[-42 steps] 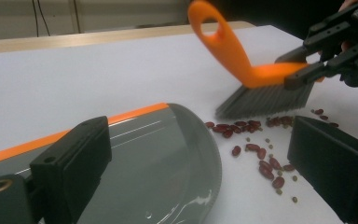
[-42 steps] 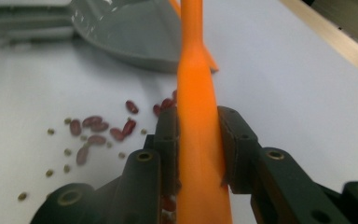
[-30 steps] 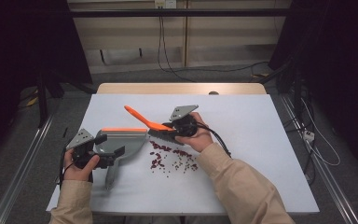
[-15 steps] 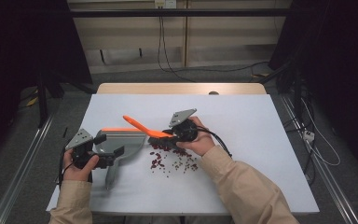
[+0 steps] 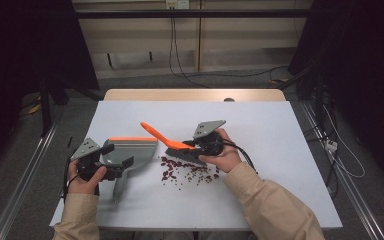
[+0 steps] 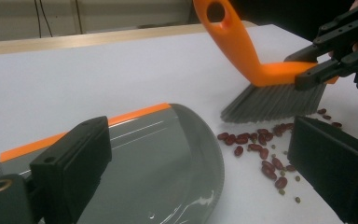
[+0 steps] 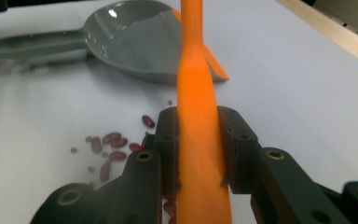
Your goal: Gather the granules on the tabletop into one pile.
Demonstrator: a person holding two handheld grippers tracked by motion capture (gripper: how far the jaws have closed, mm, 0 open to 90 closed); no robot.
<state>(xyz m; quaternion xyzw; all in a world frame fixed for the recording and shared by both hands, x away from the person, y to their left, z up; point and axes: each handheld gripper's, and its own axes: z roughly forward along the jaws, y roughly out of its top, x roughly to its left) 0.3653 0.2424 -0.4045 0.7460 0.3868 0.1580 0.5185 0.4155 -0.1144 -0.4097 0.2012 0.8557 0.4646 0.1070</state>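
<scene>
Right tool (image 5: 196, 146), centre of the high view, is pinching the orange brush (image 5: 167, 142) by its back; in the right gripper view both jaws are pressing on the orange handle (image 7: 196, 116) from either side. Brush is sitting w/ grey bristles (image 6: 272, 100) down on the white worktop (image 5: 260, 125), handle slanting toward upper left of the frame. Red beans (image 5: 187, 172) are lying scattered just below and beside the bristles, some touching the bristle edge.

Left tool (image 5: 111, 161), lower left of the high view, is gripping the grey dustpan (image 5: 130, 150) at its handle end, jaws spread wide around it per the left gripper view; can't tell if pads are pressing. Dustpan's open mouth, w/ orange strip (image 6: 88, 126) along one edge, is facing the beans, lip near them but apart.
</scene>
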